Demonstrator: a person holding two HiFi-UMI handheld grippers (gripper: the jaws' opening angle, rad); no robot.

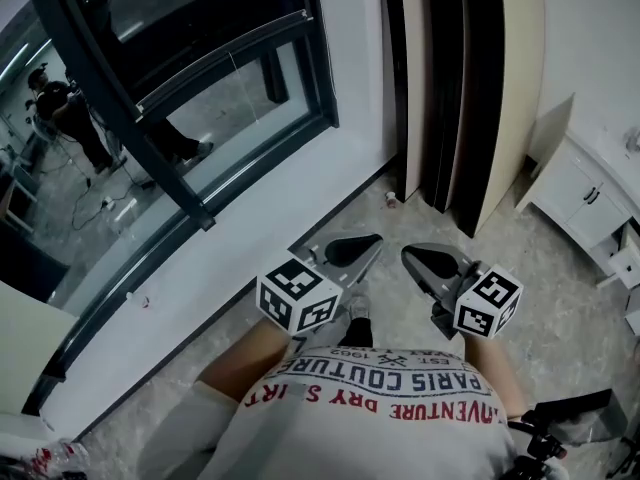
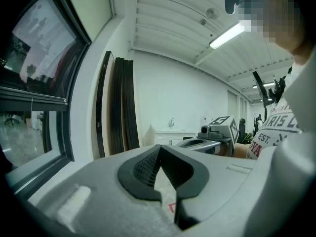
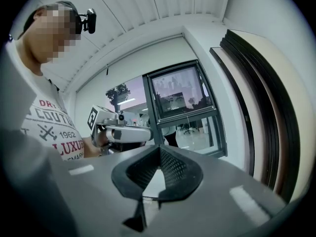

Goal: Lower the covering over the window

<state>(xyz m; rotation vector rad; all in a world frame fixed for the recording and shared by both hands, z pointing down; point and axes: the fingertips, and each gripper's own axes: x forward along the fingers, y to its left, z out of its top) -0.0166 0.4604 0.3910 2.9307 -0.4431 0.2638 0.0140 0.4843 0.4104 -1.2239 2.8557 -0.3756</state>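
The window has a dark frame and fills the upper left of the head view, with its glass bare and no covering in sight over it. It also shows in the left gripper view and the right gripper view, where a thin cord hangs in front of the glass. My left gripper and right gripper are held side by side at waist height, right of the window and apart from it. Both are shut with nothing between their jaws. Each gripper view shows its own shut jaws, left and right.
Tall dark and beige panels lean against the wall ahead. A white cabinet stands at the right. A wide white sill runs under the window. A small object lies on the speckled floor near the panels. Dark gear sits at bottom right.
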